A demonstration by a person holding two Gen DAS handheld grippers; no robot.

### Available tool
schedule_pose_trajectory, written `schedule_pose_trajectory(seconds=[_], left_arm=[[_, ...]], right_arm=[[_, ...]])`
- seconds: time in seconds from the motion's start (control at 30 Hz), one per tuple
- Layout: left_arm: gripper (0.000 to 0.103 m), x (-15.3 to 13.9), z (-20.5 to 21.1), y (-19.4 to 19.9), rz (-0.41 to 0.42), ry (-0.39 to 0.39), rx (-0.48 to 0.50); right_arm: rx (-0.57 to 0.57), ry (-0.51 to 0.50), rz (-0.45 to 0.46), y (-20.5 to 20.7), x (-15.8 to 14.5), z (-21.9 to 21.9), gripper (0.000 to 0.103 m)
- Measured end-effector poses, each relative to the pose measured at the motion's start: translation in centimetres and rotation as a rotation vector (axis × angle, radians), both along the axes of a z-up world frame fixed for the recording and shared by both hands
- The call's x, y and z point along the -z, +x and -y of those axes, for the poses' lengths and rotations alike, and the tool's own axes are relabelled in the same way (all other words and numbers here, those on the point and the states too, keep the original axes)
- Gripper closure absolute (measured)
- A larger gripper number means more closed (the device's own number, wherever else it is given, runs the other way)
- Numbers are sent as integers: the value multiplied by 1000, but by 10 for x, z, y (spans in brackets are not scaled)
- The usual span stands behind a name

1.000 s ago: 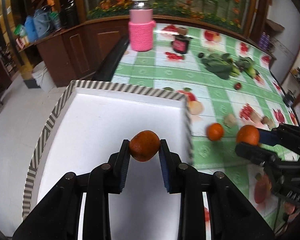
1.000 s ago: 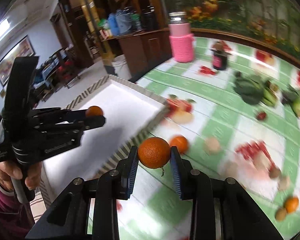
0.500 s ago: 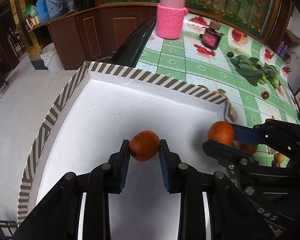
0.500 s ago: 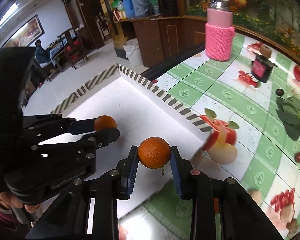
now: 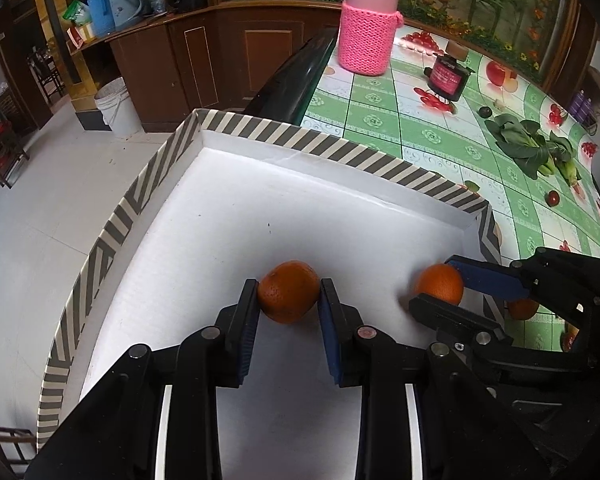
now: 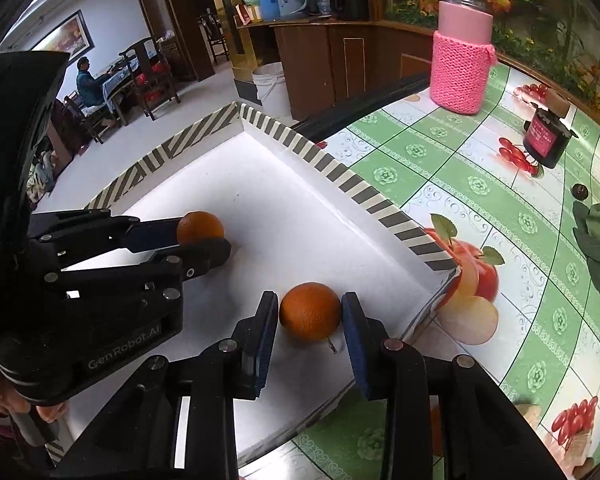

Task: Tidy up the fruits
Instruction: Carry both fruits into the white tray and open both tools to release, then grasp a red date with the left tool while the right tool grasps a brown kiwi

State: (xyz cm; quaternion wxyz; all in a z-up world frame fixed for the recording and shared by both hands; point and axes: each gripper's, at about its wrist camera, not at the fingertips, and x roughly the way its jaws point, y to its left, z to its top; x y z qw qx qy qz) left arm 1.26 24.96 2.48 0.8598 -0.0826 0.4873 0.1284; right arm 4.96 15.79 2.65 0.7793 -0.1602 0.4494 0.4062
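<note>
A white tray [image 5: 340, 152] with a striped rim lies at the table's corner. My left gripper [image 5: 288, 288] is shut on an orange [image 5: 288, 294], low over the tray floor near its middle. My right gripper [image 6: 310, 308] has a second orange [image 6: 310, 312] between its pads. Its jaws are opening, the pads still lie against the fruit, and the fruit rests low on the tray floor by the right wall. Each wrist view shows the other gripper too: the right gripper [image 5: 440, 284] and the left gripper [image 6: 204, 240].
On the green fruit-print tablecloth stand a pink knit-covered jar [image 5: 366, 32] and a dark red jar [image 5: 448, 78]. Leafy greens [image 5: 528, 148], a small dark fruit [image 5: 553, 198] and another orange [image 5: 522, 308] lie right of the tray. A hand [image 6: 4, 404] holds the left gripper.
Both grippers have come in over the tray and sunk toward its floor, each with its orange. The right one crossed from the tablecloth over the tray's right wall.
</note>
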Motion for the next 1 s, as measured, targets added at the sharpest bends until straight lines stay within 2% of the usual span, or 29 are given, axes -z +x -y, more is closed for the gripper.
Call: schedule_pose_trajectory(seconds=[0.03, 0.07, 0.17, 0.3, 0.53, 0.63, 0.8, 0.9, 1.0], left_arm=[[74, 0, -1, -1, 0, -9, -2], [68, 0, -3, -2, 2, -17, -5], [44, -5, -7, -8, 25, -19, -23], [35, -17, -4, -18, 71, 8, -35], [32, -28, 24, -24, 110, -12, 25], [32, -31, 40, -29, 125, -16, 57], [32, -37, 71, -35, 150, 19, 107], [32, -42, 88, -40, 169, 36, 135], [32, -43, 104, -43, 179, 38, 164]], right_arm=[[-1, -1, 4, -1, -1, 0, 67], [3, -1, 5, -2, -2, 1, 64], [25, 34, -11, -3, -10, 10, 58], [56, 95, -13, -8, -26, 33, 51], [121, 162, -8, -25, -44, 76, 42], [151, 172, -2, -34, -46, 96, 42], [206, 177, 21, -47, -47, 130, 41], [250, 183, 45, -53, -48, 151, 32], [297, 196, 55, -59, -48, 175, 31]])
